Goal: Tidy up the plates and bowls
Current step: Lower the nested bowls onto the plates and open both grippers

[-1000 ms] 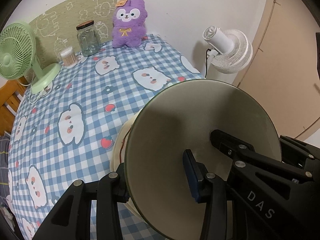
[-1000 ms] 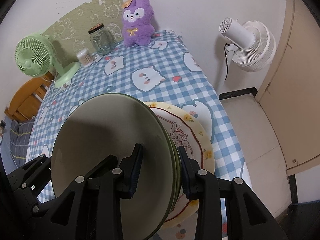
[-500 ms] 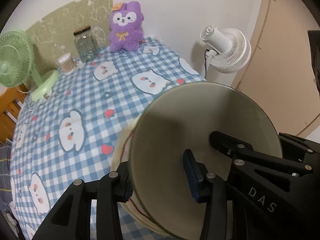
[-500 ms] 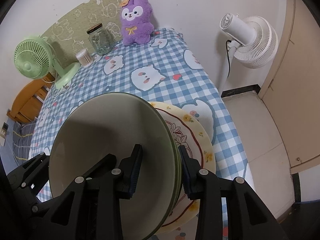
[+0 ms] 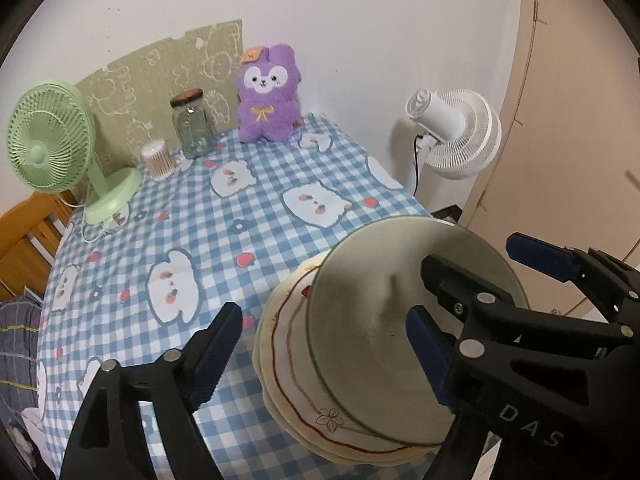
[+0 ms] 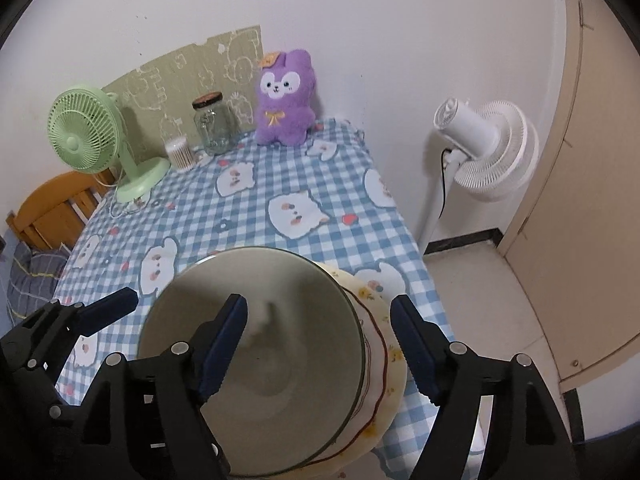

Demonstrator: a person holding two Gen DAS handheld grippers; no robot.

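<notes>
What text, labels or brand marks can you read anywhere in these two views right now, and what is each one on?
"DAS": pale letters on the black body of the right hand-held gripper, seen in the left wrist view.
Orange tag on the purple plush toy's head: a mark, too small to read.
Green patterned sheet on the wall: cartoon outlines with letter-like shapes, not readable.
Nothing else legible.

Each camera rides on its own gripper and looks forward and steeply down along the fingers, close over the table's [image 5: 240, 208] near edge. The left view sits to the left of the plates [image 5: 360, 360] and sees the right gripper [image 5: 476, 312] beyond them; the right view sits opposite. Both share the plates, the checked cloth, the green fan [image 6: 84, 136], jar [image 6: 212, 124], plush [image 6: 284, 100] and white fan [image 6: 488, 148].
</notes>
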